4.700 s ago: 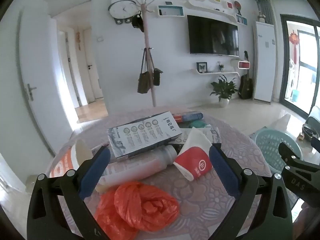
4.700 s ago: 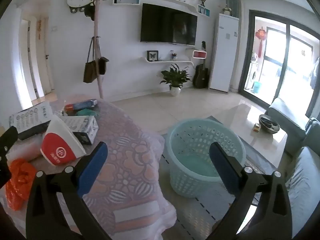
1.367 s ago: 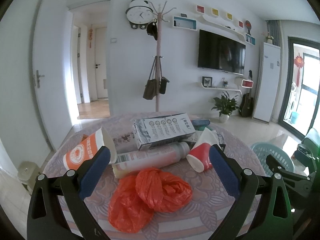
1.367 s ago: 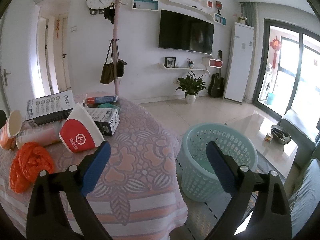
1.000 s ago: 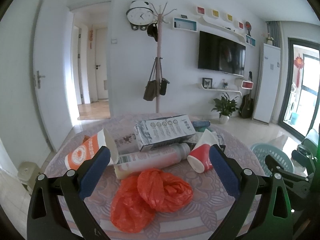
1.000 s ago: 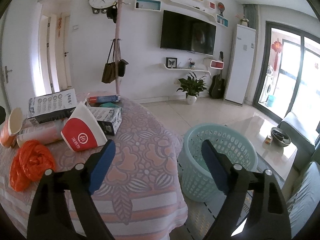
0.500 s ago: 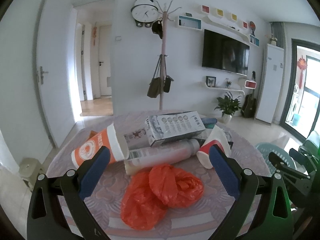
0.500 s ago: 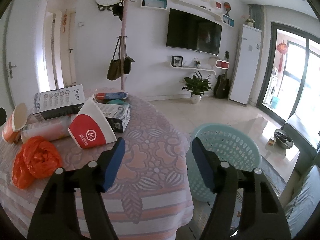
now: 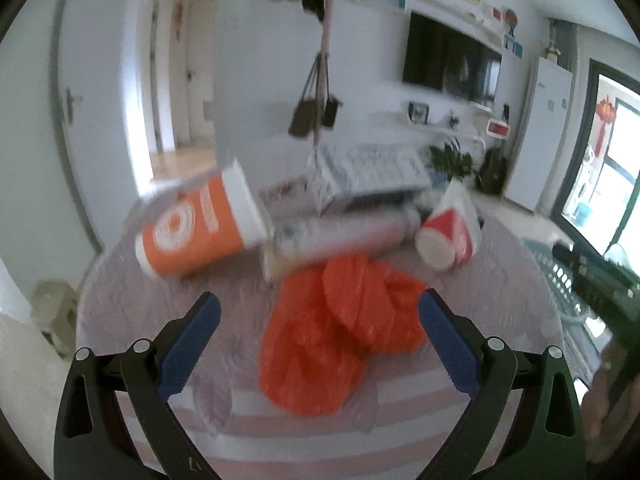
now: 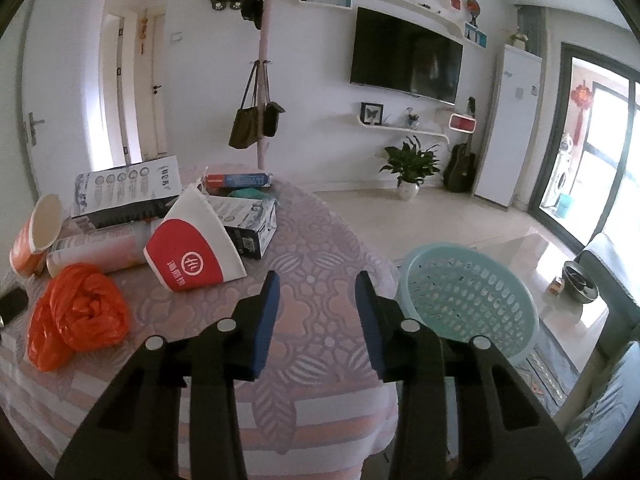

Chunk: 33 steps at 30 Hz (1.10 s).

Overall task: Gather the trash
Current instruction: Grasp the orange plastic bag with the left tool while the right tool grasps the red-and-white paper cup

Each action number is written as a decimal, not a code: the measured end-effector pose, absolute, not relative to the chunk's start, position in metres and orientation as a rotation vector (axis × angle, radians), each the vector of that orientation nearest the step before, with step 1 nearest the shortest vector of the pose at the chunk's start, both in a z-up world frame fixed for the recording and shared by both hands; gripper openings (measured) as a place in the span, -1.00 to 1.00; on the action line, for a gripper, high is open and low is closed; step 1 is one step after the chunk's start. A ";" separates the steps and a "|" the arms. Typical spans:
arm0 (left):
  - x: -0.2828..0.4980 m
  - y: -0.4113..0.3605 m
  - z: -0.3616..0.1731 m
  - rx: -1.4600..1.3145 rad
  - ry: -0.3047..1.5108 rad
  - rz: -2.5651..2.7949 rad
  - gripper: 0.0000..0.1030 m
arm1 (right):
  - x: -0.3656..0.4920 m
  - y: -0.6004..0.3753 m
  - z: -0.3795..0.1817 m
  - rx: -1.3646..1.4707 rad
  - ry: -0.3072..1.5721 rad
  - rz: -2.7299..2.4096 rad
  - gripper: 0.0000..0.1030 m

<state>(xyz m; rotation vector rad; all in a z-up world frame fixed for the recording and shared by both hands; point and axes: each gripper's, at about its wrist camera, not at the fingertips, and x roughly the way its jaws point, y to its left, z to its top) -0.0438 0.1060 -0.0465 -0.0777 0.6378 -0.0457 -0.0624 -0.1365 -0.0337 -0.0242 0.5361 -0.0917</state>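
Trash lies on a round table with a patterned cloth (image 10: 320, 264). A crumpled orange plastic bag (image 9: 340, 332) lies just ahead of my left gripper (image 9: 318, 308), which is open and empty. Behind the bag lie an orange paper cup (image 9: 196, 228), a white bottle (image 9: 340, 236), a red-and-white paper cup (image 9: 448, 232) and a printed box (image 9: 372, 172). My right gripper (image 10: 316, 284) is partly open and empty, over the table's right side. The right wrist view also shows the bag (image 10: 76, 316), the red cup (image 10: 192, 244) and the orange cup (image 10: 34, 236).
A light-blue laundry basket (image 10: 468, 300) stands on the floor right of the table. A second box (image 10: 248, 224) and a tube (image 10: 240, 180) lie farther back. A coat stand (image 10: 262, 80) rises behind the table. A sofa edge (image 10: 608, 272) is at far right.
My left gripper has swung left and down towards the table, and its view is blurred. My right gripper's jaws have narrowed from wide open to partly open.
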 end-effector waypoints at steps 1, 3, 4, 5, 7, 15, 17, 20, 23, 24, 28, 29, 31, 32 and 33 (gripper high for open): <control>-0.043 0.109 -0.052 -0.086 0.668 -0.060 0.86 | -0.061 -0.137 -0.033 -0.020 0.537 -0.080 -0.30; -0.039 0.113 -0.058 -0.099 0.711 -0.088 0.86 | -0.058 -0.138 -0.032 -0.019 0.535 -0.063 -0.30; -0.035 0.114 -0.062 -0.104 0.740 -0.100 0.86 | -0.056 -0.138 -0.031 -0.021 0.535 -0.056 -0.30; -0.030 0.114 -0.067 -0.106 0.768 -0.111 0.86 | -0.053 -0.137 -0.031 -0.017 0.539 -0.045 -0.30; -0.023 0.116 -0.072 -0.120 0.785 -0.126 0.85 | -0.046 -0.136 -0.030 0.003 0.560 0.008 -0.16; 0.029 0.101 -0.083 -0.144 0.900 -0.194 0.70 | 0.004 -0.098 -0.031 0.007 0.646 0.204 0.68; 0.034 0.100 -0.087 -0.166 0.923 -0.214 0.49 | 0.012 -0.087 -0.034 -0.008 0.665 0.234 0.71; 0.032 0.098 -0.089 -0.180 0.916 -0.262 0.07 | 0.022 -0.074 -0.040 -0.029 0.691 0.240 0.75; 0.025 0.098 -0.088 -0.191 0.899 -0.295 -0.24 | 0.034 -0.064 -0.047 -0.057 0.710 0.238 0.75; 0.022 0.096 -0.088 -0.177 0.894 -0.292 -0.27 | 0.038 -0.060 -0.050 -0.072 0.719 0.234 0.76; 0.008 0.095 -0.085 -0.154 0.865 -0.294 -0.37 | 0.050 -0.055 -0.054 -0.103 0.732 0.248 0.85; 0.006 0.095 -0.084 -0.149 0.860 -0.289 -0.38 | 0.050 -0.053 -0.056 -0.106 0.739 0.261 0.85; 0.002 0.098 -0.082 -0.155 0.850 -0.293 -0.39 | 0.053 -0.048 -0.060 -0.120 0.755 0.283 0.85; 0.000 0.101 -0.081 -0.154 0.848 -0.291 -0.39 | 0.053 -0.046 -0.061 -0.131 0.760 0.286 0.85; 0.000 0.102 -0.079 -0.151 0.847 -0.287 -0.39 | 0.054 -0.043 -0.062 -0.144 0.764 0.285 0.85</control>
